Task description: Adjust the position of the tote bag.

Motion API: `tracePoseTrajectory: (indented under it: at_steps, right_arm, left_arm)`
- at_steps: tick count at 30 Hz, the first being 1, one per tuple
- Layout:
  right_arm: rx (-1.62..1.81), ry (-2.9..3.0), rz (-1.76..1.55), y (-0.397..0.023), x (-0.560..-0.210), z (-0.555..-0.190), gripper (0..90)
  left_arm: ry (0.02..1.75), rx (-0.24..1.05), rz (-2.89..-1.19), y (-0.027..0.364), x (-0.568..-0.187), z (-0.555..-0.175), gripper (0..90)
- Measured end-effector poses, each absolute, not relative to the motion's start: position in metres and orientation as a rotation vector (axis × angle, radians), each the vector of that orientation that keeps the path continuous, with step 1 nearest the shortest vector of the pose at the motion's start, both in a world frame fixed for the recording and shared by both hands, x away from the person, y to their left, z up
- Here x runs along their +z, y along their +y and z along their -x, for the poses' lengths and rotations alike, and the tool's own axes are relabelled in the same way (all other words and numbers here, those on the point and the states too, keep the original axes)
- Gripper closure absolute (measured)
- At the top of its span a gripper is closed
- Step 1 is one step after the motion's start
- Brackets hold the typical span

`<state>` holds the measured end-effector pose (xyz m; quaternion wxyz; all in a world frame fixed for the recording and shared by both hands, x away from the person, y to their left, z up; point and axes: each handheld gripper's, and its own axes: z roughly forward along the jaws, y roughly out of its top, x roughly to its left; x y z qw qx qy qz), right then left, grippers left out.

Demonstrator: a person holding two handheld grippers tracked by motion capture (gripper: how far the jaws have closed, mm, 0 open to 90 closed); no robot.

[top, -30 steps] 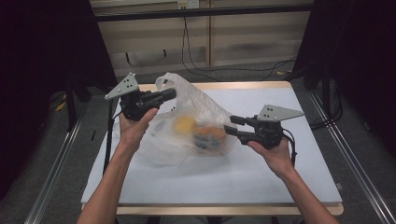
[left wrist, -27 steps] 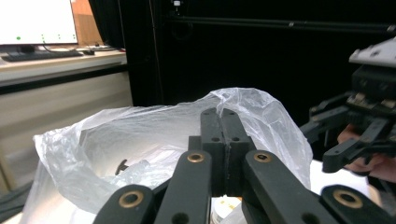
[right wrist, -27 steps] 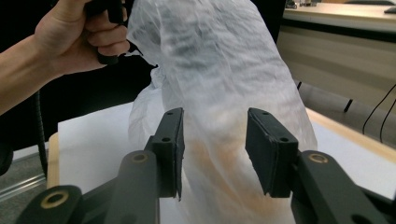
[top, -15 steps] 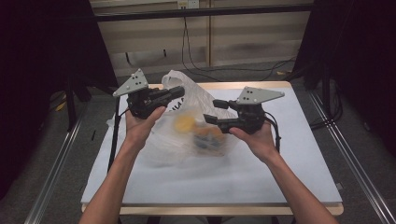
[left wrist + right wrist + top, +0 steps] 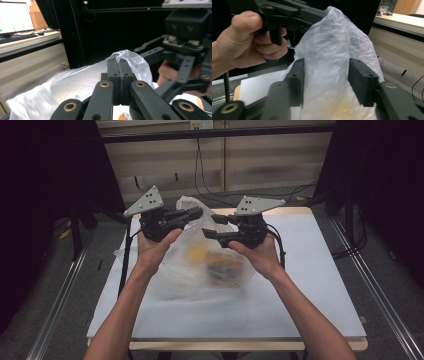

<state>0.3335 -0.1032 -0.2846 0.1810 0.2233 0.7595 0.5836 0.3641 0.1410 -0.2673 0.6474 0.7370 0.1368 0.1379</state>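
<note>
While the left gripper [image 5: 195, 213] pinches the clear plastic bag [image 5: 200, 260] at its top with jaws pressed together, the right gripper [image 5: 325, 82] has just been closing, jaws spread around the bag's neck, not yet gripping. Contents remain inside.

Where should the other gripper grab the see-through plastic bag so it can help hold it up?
Probably the bunched top of the plastic bag, beside where the left gripper is shut on the film. That part stands up, thin and crumpled. The right gripper, fingers open on both sides of it, can come in level from the side.
</note>
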Motion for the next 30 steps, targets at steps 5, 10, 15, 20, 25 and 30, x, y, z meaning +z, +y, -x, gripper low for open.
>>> tracePoseTrajectory:
  at_steps: [5, 10, 15, 20, 25, 30]
  right_arm:
    - [1.65, 2.164, -0.635, -0.102, -0.289, -0.339, 78.2]
    - [1.659, 2.164, -0.655, -0.105, -0.291, -0.342, 90.0]
    - [1.658, 2.149, -0.672, -0.111, -0.294, -0.345, 90.0]
    - [1.668, 2.117, -0.696, -0.122, -0.293, -0.345, 90.0]
    - [1.692, 2.088, -0.706, -0.135, -0.292, -0.343, 90.0]
    - [1.678, 2.077, -0.718, -0.148, -0.294, -0.342, 90.0]
  left_arm:
    - [0.311, 0.309, -1.685, 0.141, -0.268, -0.366, 90.0]
    - [0.346, 0.309, -1.67, 0.147, -0.275, -0.368, 79.4]
    - [0.408, 0.312, -1.639, 0.161, -0.283, -0.367, 63.1]
    - [0.454, 0.359, -1.613, 0.182, -0.288, -0.364, 54.1]
    - [0.499, 0.39, -1.584, 0.205, -0.294, -0.36, 48.8]
    - [0.548, 0.393, -1.57, 0.222, -0.312, -0.359, 47.1]
